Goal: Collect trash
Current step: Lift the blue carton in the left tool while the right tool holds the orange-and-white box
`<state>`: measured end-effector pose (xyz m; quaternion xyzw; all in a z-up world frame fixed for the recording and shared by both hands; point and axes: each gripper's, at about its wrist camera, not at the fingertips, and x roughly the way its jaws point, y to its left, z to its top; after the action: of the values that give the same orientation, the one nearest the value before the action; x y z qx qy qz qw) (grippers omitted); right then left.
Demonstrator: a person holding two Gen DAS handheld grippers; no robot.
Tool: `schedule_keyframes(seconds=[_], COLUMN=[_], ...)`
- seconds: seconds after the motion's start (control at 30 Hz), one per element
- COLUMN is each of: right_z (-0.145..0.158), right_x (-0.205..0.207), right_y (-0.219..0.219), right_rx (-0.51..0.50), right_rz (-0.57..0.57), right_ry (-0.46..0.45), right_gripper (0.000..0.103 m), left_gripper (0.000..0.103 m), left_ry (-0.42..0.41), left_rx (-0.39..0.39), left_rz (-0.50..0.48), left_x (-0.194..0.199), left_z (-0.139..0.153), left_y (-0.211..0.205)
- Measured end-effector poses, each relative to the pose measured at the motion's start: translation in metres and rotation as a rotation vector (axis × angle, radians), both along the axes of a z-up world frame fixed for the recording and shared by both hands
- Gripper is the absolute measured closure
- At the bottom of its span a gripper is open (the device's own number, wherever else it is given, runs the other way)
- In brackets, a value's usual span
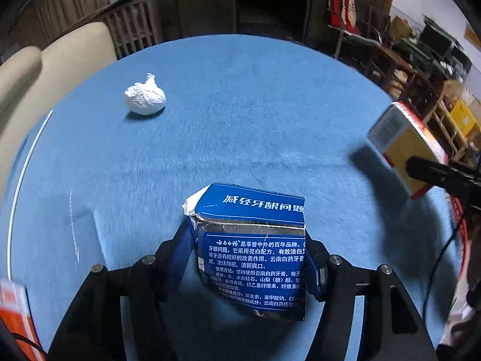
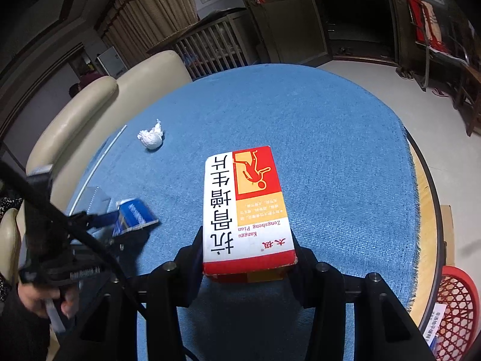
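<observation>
My left gripper (image 1: 248, 240) is shut on a torn blue toothpaste box (image 1: 255, 255) and holds it just above the blue tablecloth (image 1: 240, 120). My right gripper (image 2: 246, 240) is shut on a red, white and yellow medicine box (image 2: 246, 204), held above the cloth. That box shows at the right of the left wrist view (image 1: 405, 153). The blue box and left gripper show at the left of the right wrist view (image 2: 135, 216). A crumpled white tissue (image 1: 145, 97) lies on the cloth at the far left, also in the right wrist view (image 2: 151, 138).
A red mesh basket (image 2: 457, 310) with some paper in it stands past the round table's right edge (image 2: 433, 210). A cream sofa (image 2: 90, 114) lies beyond the left edge. An orange box (image 1: 15, 310) is at lower left. Chairs and shelves (image 1: 421, 75) stand behind on the right.
</observation>
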<state>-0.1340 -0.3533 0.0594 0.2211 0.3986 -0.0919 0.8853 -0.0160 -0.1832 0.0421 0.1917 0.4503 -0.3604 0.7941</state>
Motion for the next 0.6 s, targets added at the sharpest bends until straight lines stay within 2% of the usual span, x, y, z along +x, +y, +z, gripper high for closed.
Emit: schedule_keyframes(seconds=[0.27,0.43,0.6], right_z=[0.021,0.03,0.034], right_x=[-0.027,-0.054,-0.082], right_y=[0.022,0.039,0.051], right_rx=[0.0,-0.001,-0.005], right_rz=[0.016,0.02,0.02], right_ry=[-0.044,-0.061,-0.067], right_gripper=[0.053,0.053,0.053], left_gripper=[0.037,0.037,0.037], left_ry=[-0.053,-0.071,-0.088], left_rx=[-0.003,-0.014,-0.033], left_rz=[0.124,0.158,0.175], left_x=[-0.056,-0.083,-0.098], left_z=[0.028,0.032,0.038], left_y=[0.02,0.042,0.046])
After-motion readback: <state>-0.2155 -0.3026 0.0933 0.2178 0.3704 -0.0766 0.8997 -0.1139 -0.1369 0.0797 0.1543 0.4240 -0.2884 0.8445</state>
